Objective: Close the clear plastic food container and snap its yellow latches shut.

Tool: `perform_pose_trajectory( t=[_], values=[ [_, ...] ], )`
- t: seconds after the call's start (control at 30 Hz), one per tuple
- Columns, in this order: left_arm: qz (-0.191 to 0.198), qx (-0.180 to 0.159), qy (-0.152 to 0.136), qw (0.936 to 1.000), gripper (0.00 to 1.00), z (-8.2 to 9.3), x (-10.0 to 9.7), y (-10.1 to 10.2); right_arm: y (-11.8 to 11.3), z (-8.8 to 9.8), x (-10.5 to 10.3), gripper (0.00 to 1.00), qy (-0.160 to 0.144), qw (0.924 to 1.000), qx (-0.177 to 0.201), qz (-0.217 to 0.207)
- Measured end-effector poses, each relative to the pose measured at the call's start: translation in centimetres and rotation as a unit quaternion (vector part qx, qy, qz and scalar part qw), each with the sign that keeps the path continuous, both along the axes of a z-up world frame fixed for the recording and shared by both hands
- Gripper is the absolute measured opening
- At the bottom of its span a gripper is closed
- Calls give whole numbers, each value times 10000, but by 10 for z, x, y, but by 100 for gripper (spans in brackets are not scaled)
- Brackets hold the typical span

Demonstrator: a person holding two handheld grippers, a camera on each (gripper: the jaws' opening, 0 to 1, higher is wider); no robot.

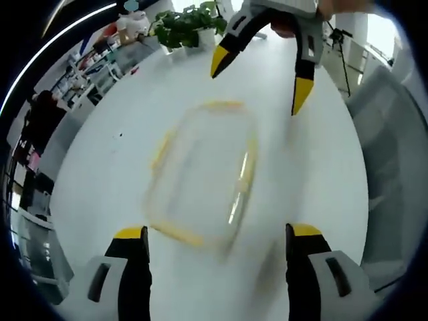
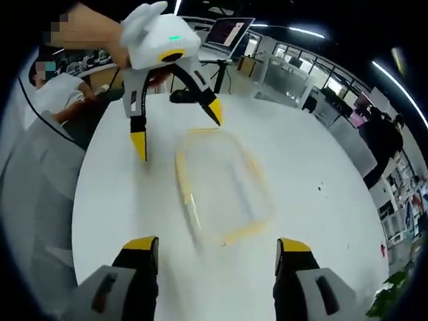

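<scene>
A clear plastic food container (image 1: 204,177) with yellow latches lies flat on the round white table (image 1: 100,180); motion blur hides whether its latches are snapped. My left gripper (image 1: 217,234) hovers open just in front of its near edge, nothing between the jaws. In the right gripper view the container (image 2: 224,184) sits mid-table, and my right gripper (image 2: 217,247) is open in front of it. The right gripper (image 1: 257,83) enters the left gripper view from beyond the container, open. Likewise the left gripper (image 2: 177,130) appears open at the container's far side in the right gripper view.
Potted green plants (image 1: 187,27) stand at the table's far edge. A seated person (image 2: 57,93) is beside the table, and a laptop (image 2: 227,33) stands beyond it. Office desks and shelves ring the room. A grey chair back (image 1: 394,167) is close to the table's right.
</scene>
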State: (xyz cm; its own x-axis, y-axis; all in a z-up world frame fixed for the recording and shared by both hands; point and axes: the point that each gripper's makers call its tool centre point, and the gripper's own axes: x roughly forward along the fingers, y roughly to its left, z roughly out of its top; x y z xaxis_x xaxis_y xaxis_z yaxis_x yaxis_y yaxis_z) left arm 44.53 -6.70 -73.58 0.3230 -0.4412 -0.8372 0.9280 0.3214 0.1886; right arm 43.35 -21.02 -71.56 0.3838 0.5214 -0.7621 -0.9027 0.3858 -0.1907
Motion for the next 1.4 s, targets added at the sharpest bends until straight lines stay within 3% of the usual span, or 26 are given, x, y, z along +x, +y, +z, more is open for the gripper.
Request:
perform_pose_trajectory(
  t=[0.07, 0.57, 0.7, 0.83, 1.1, 1.4],
  values=[
    [144, -211, 3, 9997, 82, 3, -3, -1, -2, 2, -5, 71, -14, 9999, 89, -66],
    [348, -395, -120, 9985, 86, 9, -45, 7, -19, 22, -36, 71, -106, 9974, 507, -503],
    [601, -733, 56, 9955, 86, 9, -60, 4, -22, 23, -49, 72, -161, 9971, 559, -497],
    [635, -741, 75, 9952, 87, 4, -76, 8, -25, 19, -61, 73, -111, 9963, 656, -534],
    [1014, -1352, 174, 9855, 88, 8, -105, 11, -28, 18, -84, 73, -195, 9932, 919, -685],
    [1405, -1523, -58, 9783, 87, 14, -121, 27, -34, 20, -106, 74, -347, 9884, 1169, -905]
  ],
)
